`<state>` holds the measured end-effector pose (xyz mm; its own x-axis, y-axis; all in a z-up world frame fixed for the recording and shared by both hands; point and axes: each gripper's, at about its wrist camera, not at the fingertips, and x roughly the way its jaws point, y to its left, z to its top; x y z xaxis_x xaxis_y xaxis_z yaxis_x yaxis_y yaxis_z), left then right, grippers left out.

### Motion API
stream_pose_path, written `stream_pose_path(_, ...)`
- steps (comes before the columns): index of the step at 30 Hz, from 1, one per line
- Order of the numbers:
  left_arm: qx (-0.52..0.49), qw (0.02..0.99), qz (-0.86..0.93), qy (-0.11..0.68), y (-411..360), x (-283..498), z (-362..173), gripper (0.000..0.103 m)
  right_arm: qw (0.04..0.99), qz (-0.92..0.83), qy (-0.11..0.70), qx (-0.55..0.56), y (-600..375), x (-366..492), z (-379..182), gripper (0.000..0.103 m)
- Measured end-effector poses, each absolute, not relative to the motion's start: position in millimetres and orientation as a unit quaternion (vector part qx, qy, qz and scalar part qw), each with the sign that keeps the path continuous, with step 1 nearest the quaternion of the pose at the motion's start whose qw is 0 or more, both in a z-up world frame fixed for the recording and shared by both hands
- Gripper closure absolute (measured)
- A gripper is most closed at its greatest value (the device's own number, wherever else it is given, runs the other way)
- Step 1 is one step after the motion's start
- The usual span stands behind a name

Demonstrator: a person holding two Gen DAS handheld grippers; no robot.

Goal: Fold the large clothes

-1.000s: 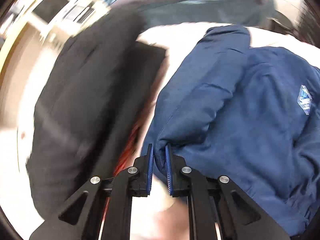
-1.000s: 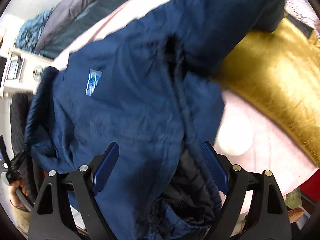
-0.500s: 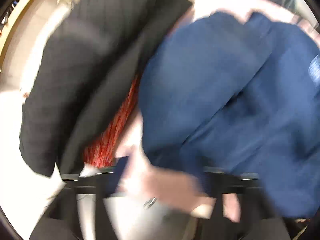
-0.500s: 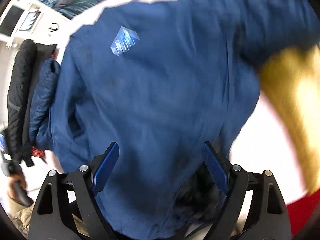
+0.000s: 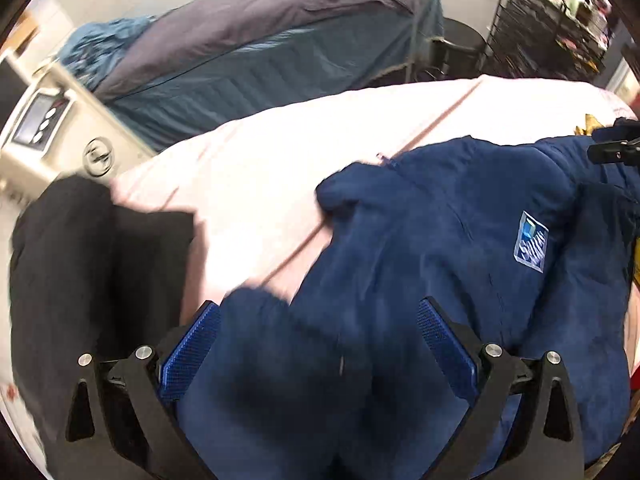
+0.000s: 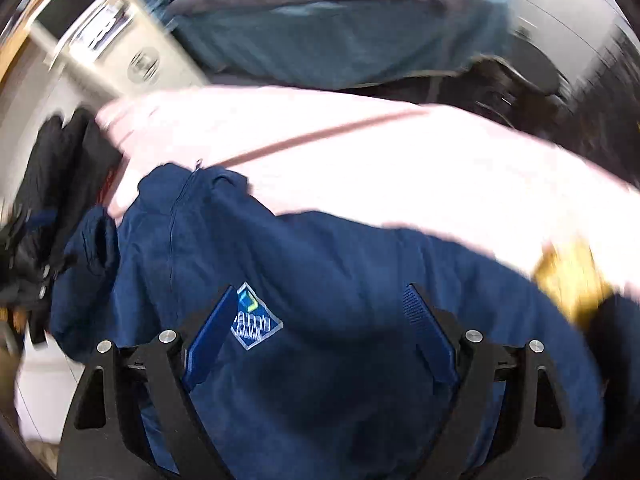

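From the left wrist, the left gripper hangs with its jaws spread wide over the navy jacket, pinching nothing; the jacket lies rumpled on the pale pink bedcover, its logo patch facing up. It looks soft, puffy and rather slippery, light for its bulk, so a pinch at a hem, cuff or collar edge would likely hold better than a bite into the padded middle. A black garment lies just beside it on the left, close enough to be dragged along, and a grey-and-teal covered bed stands well beyond. From the right wrist, blurred, the right gripper is likewise spread above the jacket, near the patch, holding nothing; a yellow cloth peeks out at the jacket's right edge and may catch under a fold.
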<state>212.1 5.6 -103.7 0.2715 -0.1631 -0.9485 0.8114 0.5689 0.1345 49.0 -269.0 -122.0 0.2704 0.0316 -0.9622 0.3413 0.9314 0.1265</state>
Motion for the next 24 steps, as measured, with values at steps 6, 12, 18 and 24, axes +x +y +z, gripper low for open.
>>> stream_pose_path(6,0.359,0.665,-0.333,0.564,-37,237,-172,0.006,0.747,0.021,0.664,0.039,-237,101,-180,0.014)
stream_pose_path(12,0.377,0.648,-0.353,0.559,-54,227,-203,0.015,0.729,0.022,0.68,-0.071,-200,111,-233,0.014)
stream_pose_path(18,0.405,0.635,-0.376,0.54,-62,203,-203,0.067,0.764,-0.006,0.645,-0.017,-204,90,-208,0.087)
stream_pose_path(24,0.373,0.672,-0.377,0.517,-92,206,-162,0.095,0.824,-0.083,0.561,0.024,-226,55,-127,0.095)
